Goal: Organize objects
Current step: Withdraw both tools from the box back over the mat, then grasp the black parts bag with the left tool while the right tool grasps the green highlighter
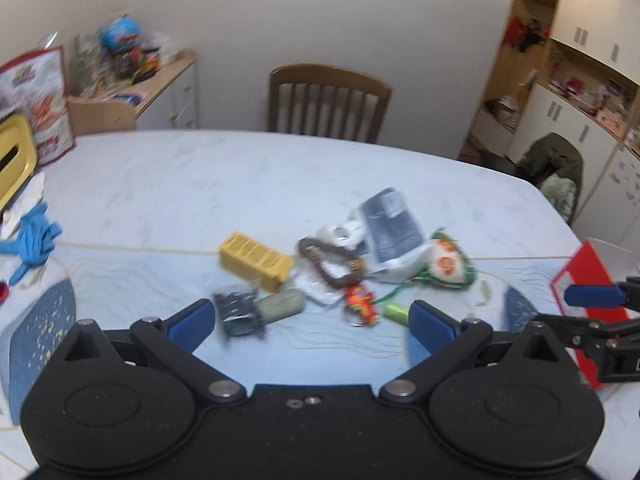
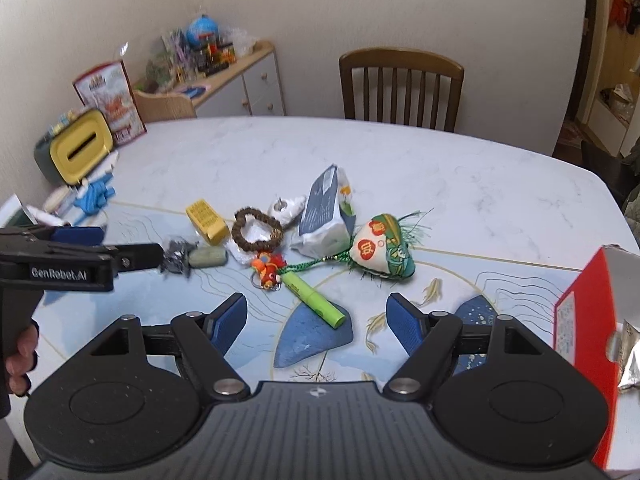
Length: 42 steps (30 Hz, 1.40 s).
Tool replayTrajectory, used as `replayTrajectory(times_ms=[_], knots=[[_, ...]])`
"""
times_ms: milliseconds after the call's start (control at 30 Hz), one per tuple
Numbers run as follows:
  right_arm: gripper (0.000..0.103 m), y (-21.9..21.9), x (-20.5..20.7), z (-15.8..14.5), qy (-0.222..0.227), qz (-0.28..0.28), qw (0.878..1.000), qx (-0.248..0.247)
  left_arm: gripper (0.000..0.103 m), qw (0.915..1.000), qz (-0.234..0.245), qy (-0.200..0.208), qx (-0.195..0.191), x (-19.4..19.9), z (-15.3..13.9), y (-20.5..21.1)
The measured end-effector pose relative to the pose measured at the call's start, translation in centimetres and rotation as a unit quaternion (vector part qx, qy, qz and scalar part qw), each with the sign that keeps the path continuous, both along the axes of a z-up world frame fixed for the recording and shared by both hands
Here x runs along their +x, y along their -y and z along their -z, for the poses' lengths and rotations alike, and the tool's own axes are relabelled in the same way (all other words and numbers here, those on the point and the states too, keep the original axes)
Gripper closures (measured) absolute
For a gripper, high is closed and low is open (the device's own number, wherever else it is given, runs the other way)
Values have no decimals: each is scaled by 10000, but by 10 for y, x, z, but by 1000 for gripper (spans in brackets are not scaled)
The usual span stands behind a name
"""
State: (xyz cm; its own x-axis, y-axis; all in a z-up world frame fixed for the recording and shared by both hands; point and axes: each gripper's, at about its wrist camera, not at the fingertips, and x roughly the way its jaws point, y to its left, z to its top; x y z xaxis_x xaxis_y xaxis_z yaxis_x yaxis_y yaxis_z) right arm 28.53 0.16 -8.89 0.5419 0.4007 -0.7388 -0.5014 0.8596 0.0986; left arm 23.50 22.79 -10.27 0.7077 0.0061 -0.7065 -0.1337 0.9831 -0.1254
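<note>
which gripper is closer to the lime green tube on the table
Right. The right gripper hovers open just short of the lime green tube; the left gripper is off to its left, near the dark packet.

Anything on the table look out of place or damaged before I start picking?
Nothing looks broken or spilled. The small items lie in a loose heap mid-table: the bead bracelet rests on a white packet, and the tissue pack stands tilted. The red box at the right edge has a torn-looking rim. Both tools are open and empty.
</note>
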Motion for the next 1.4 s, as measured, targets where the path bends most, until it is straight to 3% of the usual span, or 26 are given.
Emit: replayTrajectory(times_ms=[367, 800, 1100, 1267, 1400], knots=[[27, -34, 26, 45, -180, -294, 9979, -539, 0, 9967, -670, -440, -139, 27, 44, -45], [28, -55, 61, 86, -491, -431, 9942, -858, 1, 9949, -770, -640, -144, 54, 75, -64], [45, -68, 70, 99, -616, -577, 9917, -969, 5, 9936, -811, -745, -250, 60, 87, -72], [55, -72, 75, 104, -715, -595, 9910, -958, 11, 9933, -841, -719, -344, 61, 89, -77], [68, -71, 77, 105, -749, -574, 9914, -911, 22, 9934, -824, -671, -432, 60, 87, -78]])
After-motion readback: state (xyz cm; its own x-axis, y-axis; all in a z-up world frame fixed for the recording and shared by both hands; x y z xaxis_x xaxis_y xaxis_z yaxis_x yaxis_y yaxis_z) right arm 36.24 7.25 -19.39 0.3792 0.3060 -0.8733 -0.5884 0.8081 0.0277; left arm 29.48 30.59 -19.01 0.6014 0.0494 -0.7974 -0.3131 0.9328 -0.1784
